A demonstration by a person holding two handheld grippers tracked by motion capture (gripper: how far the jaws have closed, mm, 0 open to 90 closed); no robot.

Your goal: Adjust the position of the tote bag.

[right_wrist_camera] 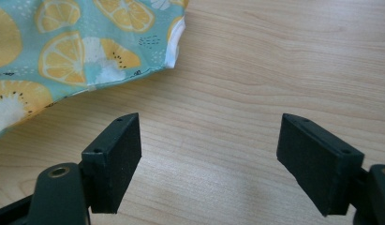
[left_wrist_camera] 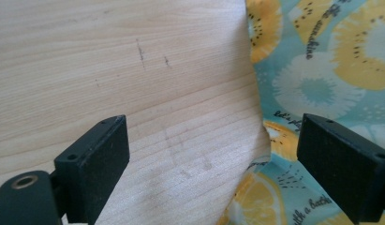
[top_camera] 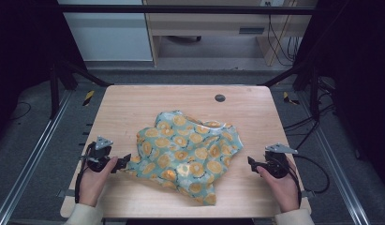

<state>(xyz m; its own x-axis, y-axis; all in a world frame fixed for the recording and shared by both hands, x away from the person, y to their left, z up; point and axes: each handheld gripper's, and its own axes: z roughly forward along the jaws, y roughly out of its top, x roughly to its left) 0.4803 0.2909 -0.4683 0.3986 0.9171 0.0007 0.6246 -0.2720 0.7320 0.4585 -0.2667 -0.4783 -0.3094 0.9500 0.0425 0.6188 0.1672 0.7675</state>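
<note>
Crumpled teal cotton cloth with orange citrus print [top_camera: 188, 154]: mid-table, limp, light; best pinched at hems. Left gripper [top_camera: 125, 162] agape at its edge; right gripper [top_camera: 250, 162] agape, just beside.

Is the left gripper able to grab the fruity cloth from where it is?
Probably yes. The left gripper is open right at the cloth edge, one jaw over the fabric and the other over bare table. Nothing lies between them, so closing should catch the edge.
</note>
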